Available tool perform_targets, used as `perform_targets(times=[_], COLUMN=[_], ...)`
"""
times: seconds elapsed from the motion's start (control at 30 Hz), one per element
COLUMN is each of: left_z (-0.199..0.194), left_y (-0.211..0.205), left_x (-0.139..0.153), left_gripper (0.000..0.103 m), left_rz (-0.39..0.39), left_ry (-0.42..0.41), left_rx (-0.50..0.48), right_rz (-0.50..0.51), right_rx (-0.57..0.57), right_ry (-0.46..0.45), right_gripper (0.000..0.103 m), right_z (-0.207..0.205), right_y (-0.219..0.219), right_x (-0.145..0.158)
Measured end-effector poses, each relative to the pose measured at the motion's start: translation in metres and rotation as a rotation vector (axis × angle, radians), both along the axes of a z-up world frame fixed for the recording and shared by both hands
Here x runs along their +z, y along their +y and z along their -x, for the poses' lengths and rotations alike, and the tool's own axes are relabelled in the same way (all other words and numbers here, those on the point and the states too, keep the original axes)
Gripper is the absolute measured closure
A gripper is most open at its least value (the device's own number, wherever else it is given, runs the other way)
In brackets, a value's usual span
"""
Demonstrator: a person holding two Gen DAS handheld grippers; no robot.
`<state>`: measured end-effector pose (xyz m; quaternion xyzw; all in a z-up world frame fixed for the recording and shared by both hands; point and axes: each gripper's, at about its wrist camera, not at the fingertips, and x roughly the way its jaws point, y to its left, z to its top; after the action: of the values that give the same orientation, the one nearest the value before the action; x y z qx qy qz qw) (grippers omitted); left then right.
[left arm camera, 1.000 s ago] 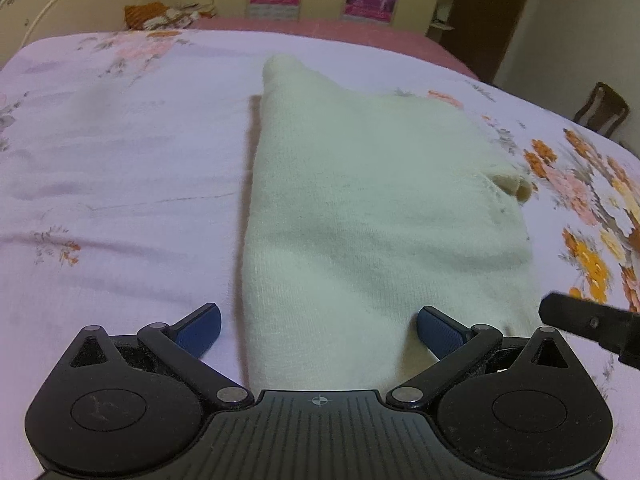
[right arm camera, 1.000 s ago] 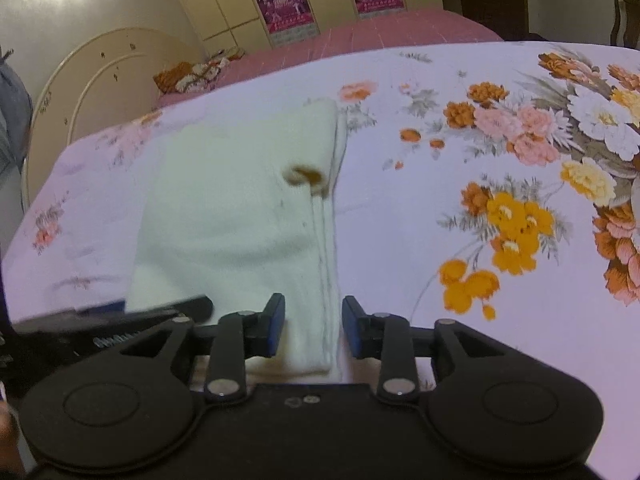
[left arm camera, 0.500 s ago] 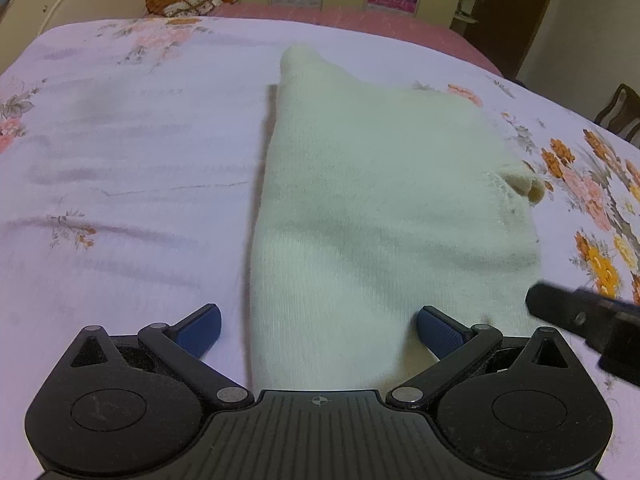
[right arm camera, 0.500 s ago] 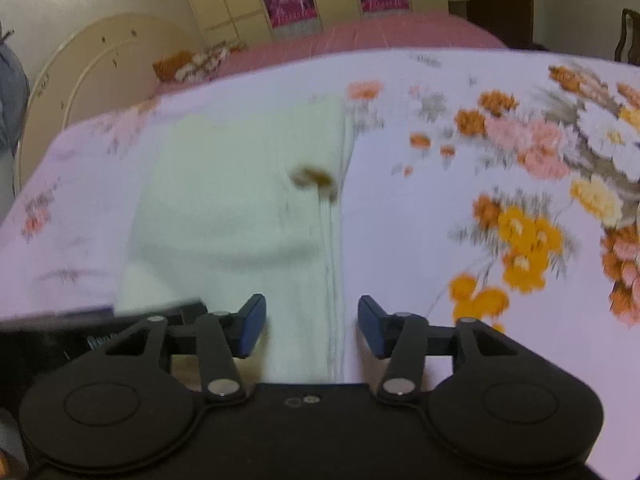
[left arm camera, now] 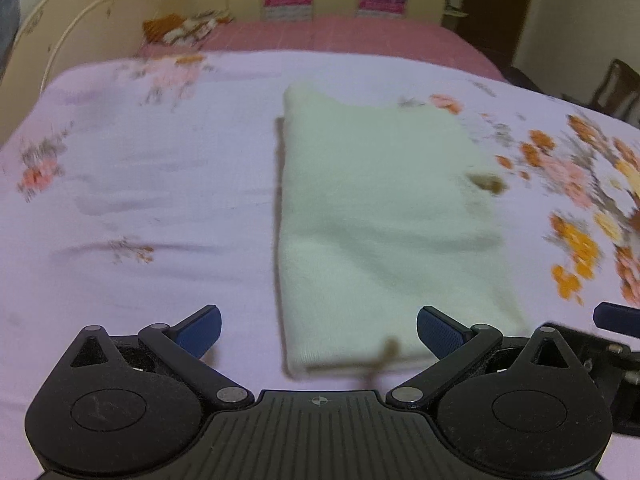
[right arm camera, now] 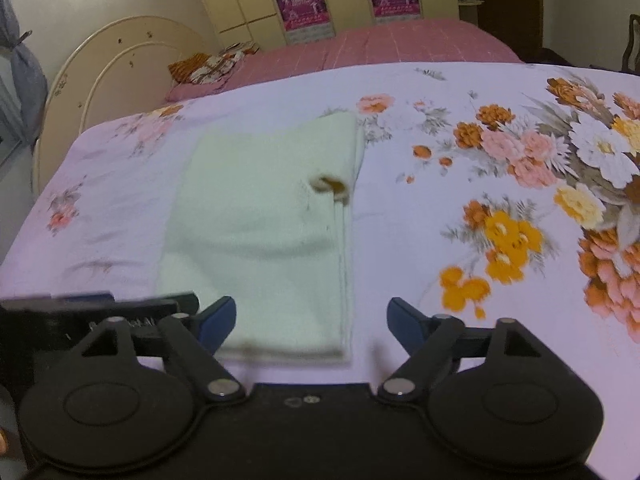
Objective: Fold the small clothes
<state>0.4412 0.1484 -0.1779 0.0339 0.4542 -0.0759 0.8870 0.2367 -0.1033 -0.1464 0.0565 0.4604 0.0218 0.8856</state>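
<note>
On the floral bedsheet [right arm camera: 400, 240], both tongs [left arm camera: 318, 326] [right arm camera: 310, 320] gape above the blurred folded cream garment [left arm camera: 380, 220].

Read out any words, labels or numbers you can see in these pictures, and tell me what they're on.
No text can be read.
Pink posters on the cupboard doors: figures only, any lettering too small.
Left gripper body: a small round mark, no words.
Cream garment and floral sheet: no text.
</note>
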Motion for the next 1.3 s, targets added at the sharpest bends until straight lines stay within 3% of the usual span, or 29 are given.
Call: perform_targets(times=[0.1,0.23,0.4,0.53,0.77,1.0,1.3], left_z=[0.029,0.073,0.137,0.188,0.266,0.303,0.323], left_y=[-0.002,-0.001,-0.003,-0.003,0.006,0.018,0.023], left_x=[0.027,0.063,0.098,0.116,0.145,0.158,0.164], left_gripper=[0.0,0.0,0.0,0.0,0.0,0.0,0.0], left_rz=[-0.038,-0.025,0.009,0.029,0.086,0.072,0.057], left_ry=[-0.048,-0.105,-0.155,-0.161,-0.251,-0.279,-0.293], left_rx=[-0.011,-0.014,-0.008,0.031,0.091,0.134,0.157], right_rz=[0.0,0.021,0.029,0.051,0.087,0.109,0.118], right_rx=[0.048,0.098,0.125,0.098,0.067,0.097,0.094], right_ry=[-0.001,-0.041,-0.16,-0.252,-0.391,-0.464,-0.488], right_gripper=[0.011,0.007,0.001,0.001,0.001,0.001,0.001], right_z=[0.024,0.059,0.112,0.156,0.224,0.256,0.272], right_y=[0.0,0.001,0.0,-0.003,-0.008,-0.002,0.0], right_x=[0.018,0.046,0.087,0.114,0.154,0.172,0.173])
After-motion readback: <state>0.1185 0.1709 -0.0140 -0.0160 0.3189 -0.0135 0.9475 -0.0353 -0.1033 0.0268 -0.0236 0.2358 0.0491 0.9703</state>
